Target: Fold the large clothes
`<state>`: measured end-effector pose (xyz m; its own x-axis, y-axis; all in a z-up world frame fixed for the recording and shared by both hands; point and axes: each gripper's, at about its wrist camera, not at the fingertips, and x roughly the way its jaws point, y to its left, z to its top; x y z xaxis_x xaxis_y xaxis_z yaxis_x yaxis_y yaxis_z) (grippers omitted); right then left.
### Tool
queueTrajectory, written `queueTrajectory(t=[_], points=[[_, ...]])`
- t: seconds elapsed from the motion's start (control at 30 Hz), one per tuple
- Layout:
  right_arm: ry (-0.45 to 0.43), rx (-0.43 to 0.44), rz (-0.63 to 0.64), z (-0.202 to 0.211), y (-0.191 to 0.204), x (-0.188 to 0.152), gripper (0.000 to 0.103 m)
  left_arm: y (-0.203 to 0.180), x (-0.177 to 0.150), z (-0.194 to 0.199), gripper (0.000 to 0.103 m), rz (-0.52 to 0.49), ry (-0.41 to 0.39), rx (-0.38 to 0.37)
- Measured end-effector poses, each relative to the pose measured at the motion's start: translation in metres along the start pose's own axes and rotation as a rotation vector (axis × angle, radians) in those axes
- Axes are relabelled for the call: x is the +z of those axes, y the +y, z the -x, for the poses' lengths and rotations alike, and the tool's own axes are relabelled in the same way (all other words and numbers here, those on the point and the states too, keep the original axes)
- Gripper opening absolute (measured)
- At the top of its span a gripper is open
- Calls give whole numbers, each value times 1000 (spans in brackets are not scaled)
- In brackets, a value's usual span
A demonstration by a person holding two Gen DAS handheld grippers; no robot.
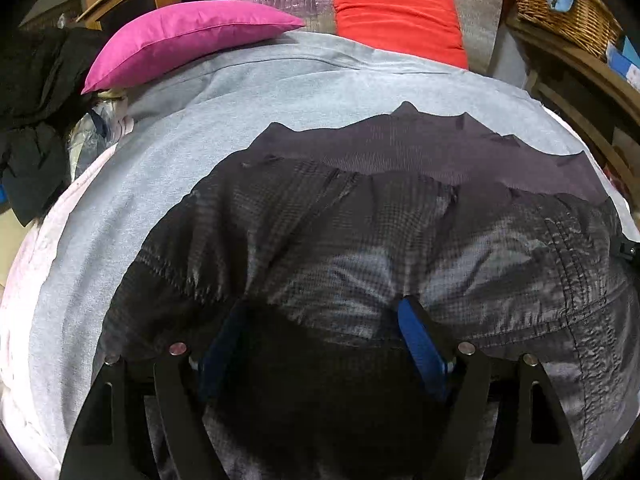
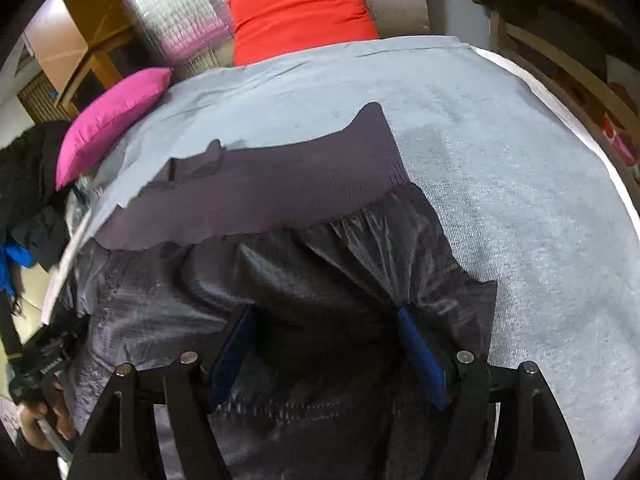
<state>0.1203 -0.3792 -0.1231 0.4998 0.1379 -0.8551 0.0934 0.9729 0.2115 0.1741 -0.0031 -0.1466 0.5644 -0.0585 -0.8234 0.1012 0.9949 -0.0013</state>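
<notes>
Left wrist view: grey sheet (image 1: 168, 208) is covering the bed, pink pillow (image 1: 176, 40) lying at eleven o'clock; both the left gripper (image 1: 320, 320) and the right gripper (image 2: 324, 328) are standing apart over the dark jacket (image 1: 360, 232).

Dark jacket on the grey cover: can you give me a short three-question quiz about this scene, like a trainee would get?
1. True or false: the dark jacket lies on a grey cover.
2. In the left wrist view, what lies left of the red cushion? A: pink cushion. B: green towel. C: yellow box.
3. Fill in: the fingers of the left tool stand ___, with jacket fabric between them.
Key: 1 true; 2 A; 3 apart.
</notes>
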Motion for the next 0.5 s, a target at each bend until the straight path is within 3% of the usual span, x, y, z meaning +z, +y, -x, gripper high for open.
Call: queueTrajectory(t=[0.17,0.23,0.5], points=[[-24,-49,-31,13,7,-3,77,-1,-2,4,80,6,8,12],[-75,-79,19,33,24,-10,77,1,-4,10,80,27,14,4],[-236,-63,136,91,84,-71,77,-8,-15,48,79,37,-25,-25]])
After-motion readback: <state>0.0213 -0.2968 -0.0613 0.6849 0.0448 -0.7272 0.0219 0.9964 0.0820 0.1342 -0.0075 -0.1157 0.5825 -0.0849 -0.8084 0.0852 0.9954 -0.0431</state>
